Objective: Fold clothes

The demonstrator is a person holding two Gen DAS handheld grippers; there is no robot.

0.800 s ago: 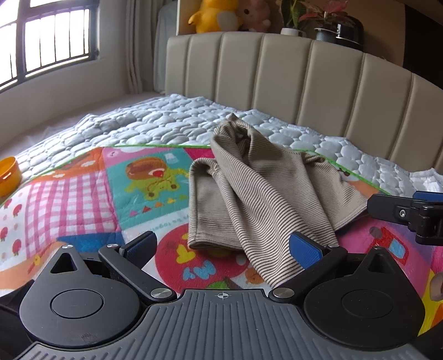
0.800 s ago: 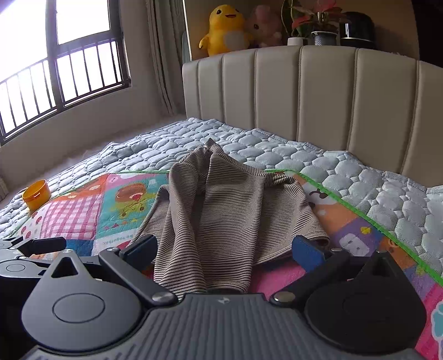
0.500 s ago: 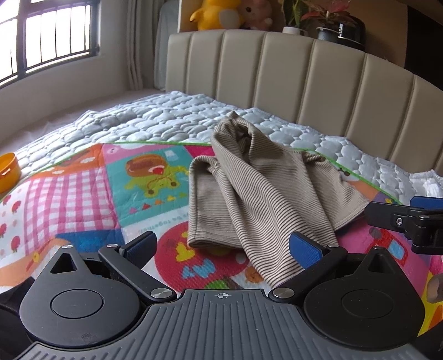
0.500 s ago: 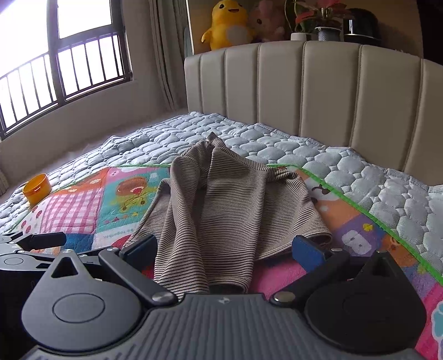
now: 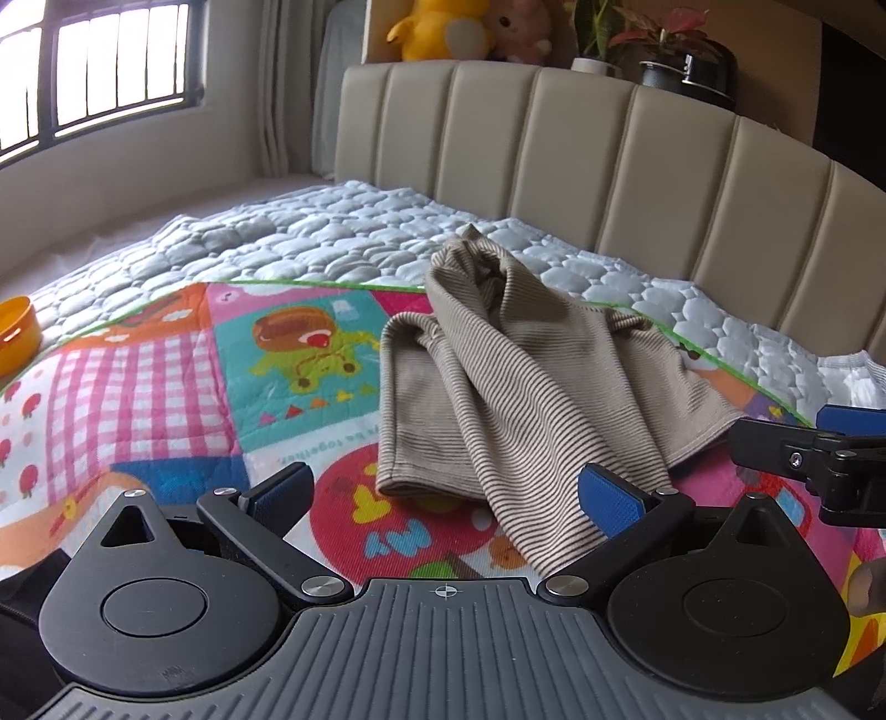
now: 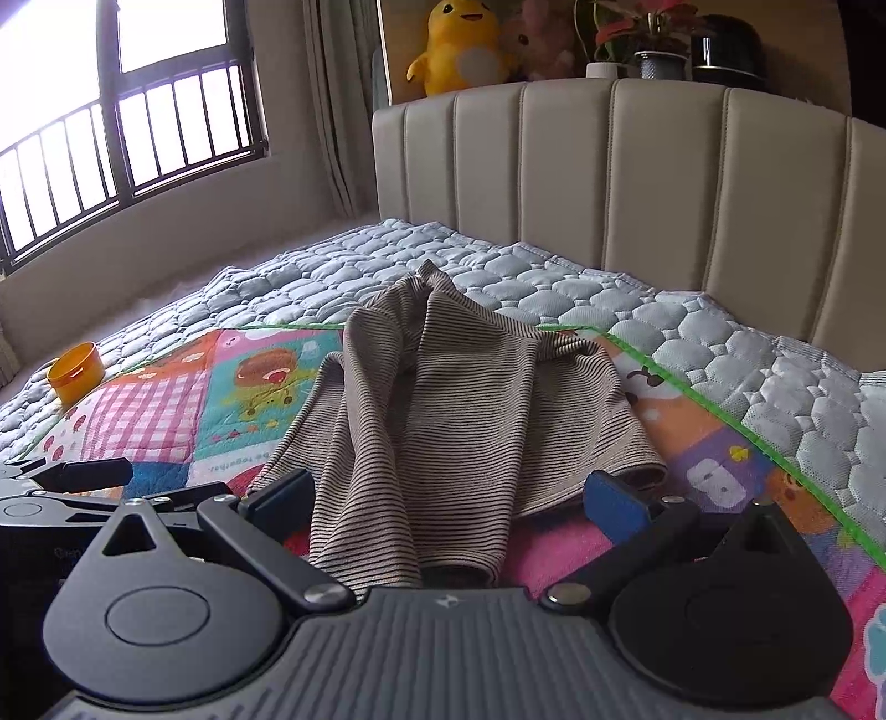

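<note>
A beige striped garment (image 5: 515,387) lies crumpled on a colourful play mat (image 5: 166,387) on the bed; it also shows in the right wrist view (image 6: 443,432). My left gripper (image 5: 443,493) is open and empty, just short of the garment's near hem. My right gripper (image 6: 448,498) is open and empty, its fingers either side of the garment's near edge. The right gripper's fingers (image 5: 803,448) show at the right of the left wrist view. The left gripper's finger (image 6: 83,476) shows at the left of the right wrist view.
A quilted grey bedspread (image 6: 554,288) lies under the mat. A padded beige headboard (image 5: 609,166) stands behind. An orange cup (image 6: 75,379) sits at the mat's far left. A yellow plush duck (image 6: 459,50) and plants (image 6: 637,33) stand on the shelf above.
Both grippers have moved slightly forward, closer to the garment. The garment has not moved and both grippers stay open.
</note>
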